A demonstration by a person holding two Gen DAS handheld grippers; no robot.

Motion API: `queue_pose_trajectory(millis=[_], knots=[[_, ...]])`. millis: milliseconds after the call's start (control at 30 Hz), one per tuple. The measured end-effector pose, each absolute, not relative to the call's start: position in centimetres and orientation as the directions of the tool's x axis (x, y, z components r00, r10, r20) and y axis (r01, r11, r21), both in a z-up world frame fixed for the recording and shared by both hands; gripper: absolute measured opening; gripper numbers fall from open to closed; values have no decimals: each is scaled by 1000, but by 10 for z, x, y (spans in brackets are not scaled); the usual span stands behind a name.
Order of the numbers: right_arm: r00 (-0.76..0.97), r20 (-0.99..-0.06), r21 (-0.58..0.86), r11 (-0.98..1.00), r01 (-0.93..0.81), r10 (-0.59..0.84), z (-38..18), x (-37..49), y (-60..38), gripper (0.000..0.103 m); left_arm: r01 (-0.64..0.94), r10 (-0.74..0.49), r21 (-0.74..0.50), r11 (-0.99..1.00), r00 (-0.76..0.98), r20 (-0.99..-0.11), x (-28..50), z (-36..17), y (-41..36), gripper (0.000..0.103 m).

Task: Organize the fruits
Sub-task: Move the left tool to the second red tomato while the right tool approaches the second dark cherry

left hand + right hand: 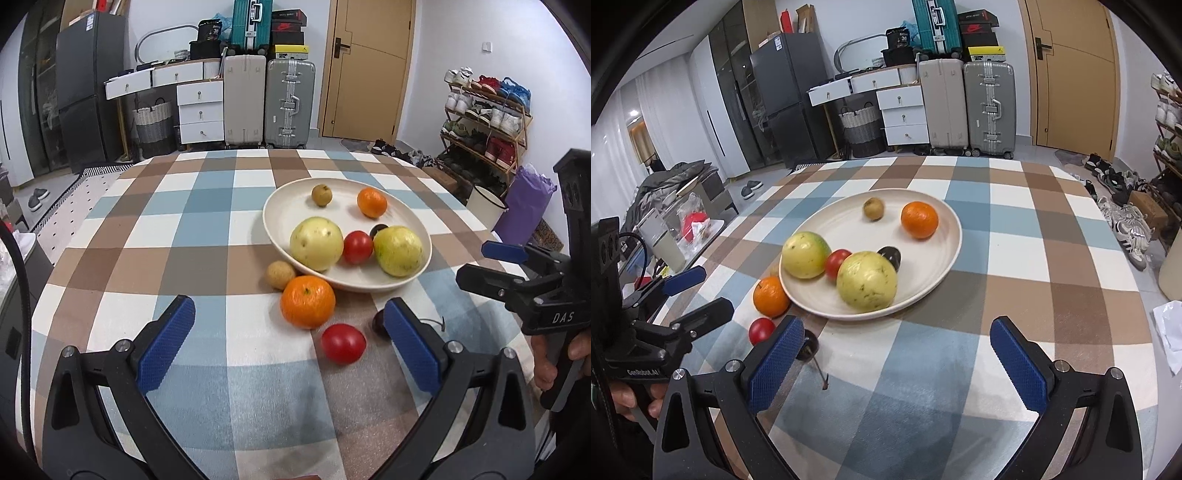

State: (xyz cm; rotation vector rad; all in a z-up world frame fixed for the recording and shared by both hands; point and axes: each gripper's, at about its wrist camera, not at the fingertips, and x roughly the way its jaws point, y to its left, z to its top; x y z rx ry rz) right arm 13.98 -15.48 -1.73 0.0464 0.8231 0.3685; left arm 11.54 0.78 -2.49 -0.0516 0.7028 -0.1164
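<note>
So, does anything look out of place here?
Yes. Four fruits lie on the cloth beside the plate, not in it: an orange, a tomato, a small tan fruit and a dark cherry. Nothing is spilled or damaged.

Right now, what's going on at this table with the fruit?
A person holds two grippers over a checked table, both open and empty. The white plate already carries two green-yellow fruits, a tomato, an orange, a small brown fruit and a dark one. Still on the cloth near the plate: an orange, a tomato, a small tan fruit and a dark stemmed fruit. The left gripper sits nearest these; the right gripper hovers beside.
</note>
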Motion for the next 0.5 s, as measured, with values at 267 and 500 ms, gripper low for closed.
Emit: queue_pose_trajectory(millis=[267, 500], knots=[[578, -742, 171, 929, -328, 340, -28, 137, -139, 102, 106, -126, -70, 992, 739, -662, 116, -35, 3, 102], [512, -785, 157, 911, -380, 349, -40, 135, -121, 102, 107, -131, -77, 991, 721, -681, 121, -41, 5, 102]])
